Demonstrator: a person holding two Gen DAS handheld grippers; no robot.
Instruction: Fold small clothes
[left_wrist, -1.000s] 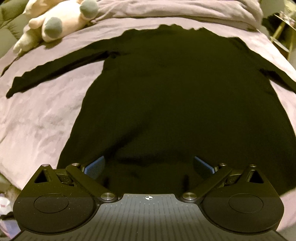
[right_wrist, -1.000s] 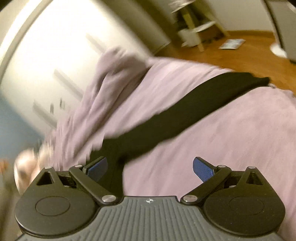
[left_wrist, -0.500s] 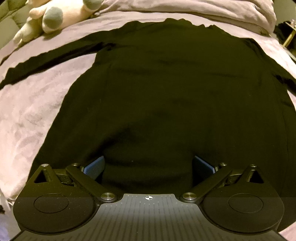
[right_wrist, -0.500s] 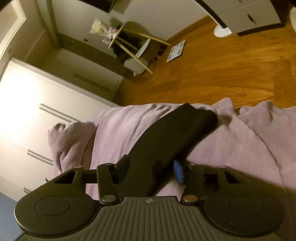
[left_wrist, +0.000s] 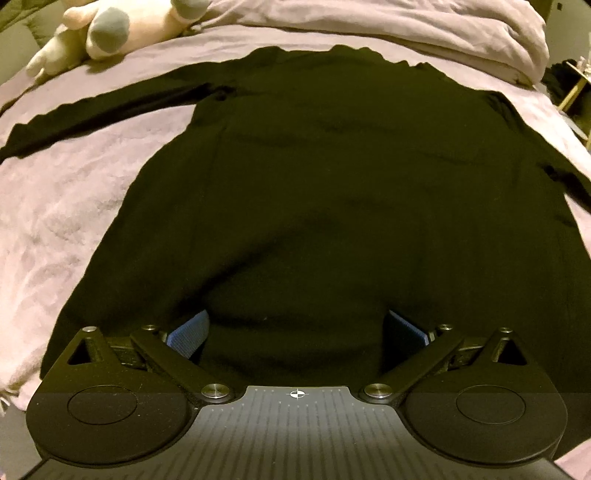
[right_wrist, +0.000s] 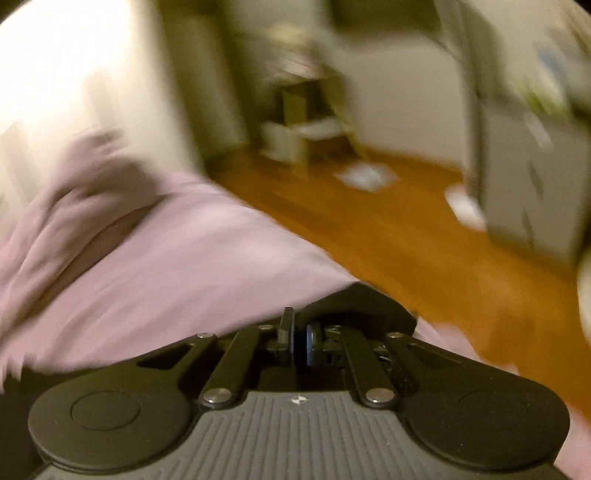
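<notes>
Meanwhile the left gripper sits spread wide over the black top's hem on the bed; the right gripper is clamped on its sleeve.

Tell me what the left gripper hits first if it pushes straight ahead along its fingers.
The left gripper would most likely meet the black long-sleeved top first; its hem already bunches between the open fingers. Depth is unclear.
</notes>
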